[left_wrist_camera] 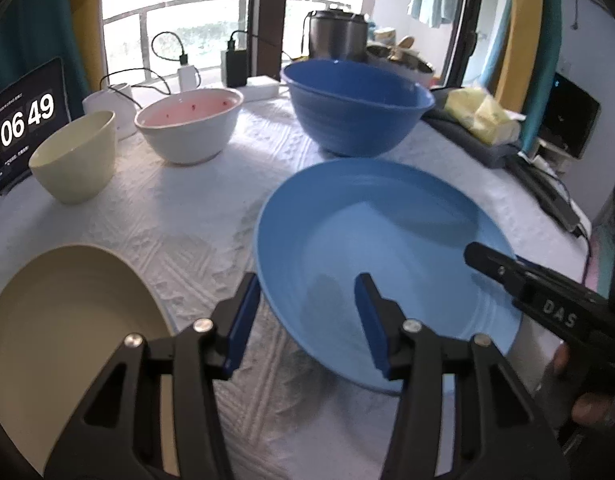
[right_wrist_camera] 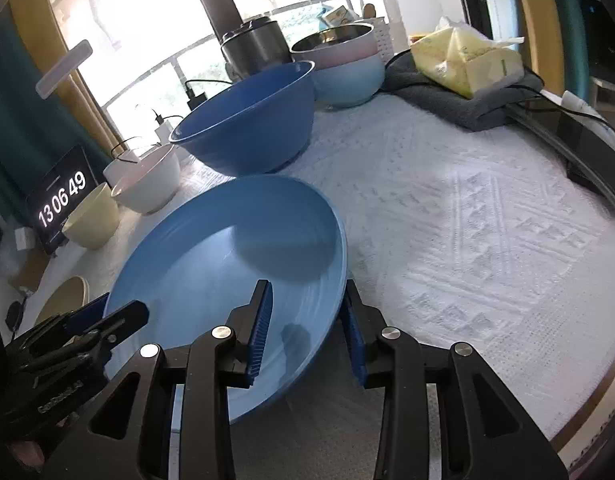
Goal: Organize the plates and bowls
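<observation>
Both grippers, left (left_wrist_camera: 305, 320) and right (right_wrist_camera: 307, 328), straddle opposite rims of the plate (left_wrist_camera: 371, 232) on the cloth (right_wrist_camera: 487, 220), jaws parted, pads apparently not pressing; it looks stiff, light, glossy-slick, so pinch the raised rim.

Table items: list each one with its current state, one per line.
Light blue plate: empty, rim straddled by both grippers.
Left gripper: open across the plate's rim.
Right gripper: open across the plate's opposite rim.
Dark blue bowl: upright, empty.
White bowl: upright, pink inside.
Cream bowl: upright, empty.
Beige plate: flat, empty.
</observation>
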`<state>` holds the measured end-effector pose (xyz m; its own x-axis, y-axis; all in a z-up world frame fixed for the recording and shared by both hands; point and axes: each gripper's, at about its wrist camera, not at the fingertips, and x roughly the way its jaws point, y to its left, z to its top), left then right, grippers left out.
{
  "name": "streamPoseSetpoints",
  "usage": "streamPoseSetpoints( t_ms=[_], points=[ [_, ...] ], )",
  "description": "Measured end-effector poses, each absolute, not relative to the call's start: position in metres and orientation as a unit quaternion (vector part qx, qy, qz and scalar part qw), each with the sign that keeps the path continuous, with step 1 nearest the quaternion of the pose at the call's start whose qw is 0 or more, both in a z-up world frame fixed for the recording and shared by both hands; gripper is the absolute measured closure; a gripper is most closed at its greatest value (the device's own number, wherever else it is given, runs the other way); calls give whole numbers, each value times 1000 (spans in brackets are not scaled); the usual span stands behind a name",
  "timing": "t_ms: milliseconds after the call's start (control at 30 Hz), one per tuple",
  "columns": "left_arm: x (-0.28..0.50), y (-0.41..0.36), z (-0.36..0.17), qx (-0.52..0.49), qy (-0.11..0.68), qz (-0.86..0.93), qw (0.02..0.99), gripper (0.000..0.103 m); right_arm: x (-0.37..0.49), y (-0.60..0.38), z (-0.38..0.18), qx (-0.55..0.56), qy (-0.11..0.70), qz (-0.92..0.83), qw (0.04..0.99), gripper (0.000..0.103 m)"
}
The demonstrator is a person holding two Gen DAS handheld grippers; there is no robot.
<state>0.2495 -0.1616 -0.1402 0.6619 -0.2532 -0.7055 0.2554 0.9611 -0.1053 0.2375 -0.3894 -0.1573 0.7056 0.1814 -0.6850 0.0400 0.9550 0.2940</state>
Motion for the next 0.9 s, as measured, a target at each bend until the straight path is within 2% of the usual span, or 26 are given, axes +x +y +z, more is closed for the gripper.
streamPoseSetpoints(
  t_ms=[900],
  points=[
    [219,-143,-108,-21,328,-160,931,54,221,-384,-127,131,344,42,929,66]
  ],
)
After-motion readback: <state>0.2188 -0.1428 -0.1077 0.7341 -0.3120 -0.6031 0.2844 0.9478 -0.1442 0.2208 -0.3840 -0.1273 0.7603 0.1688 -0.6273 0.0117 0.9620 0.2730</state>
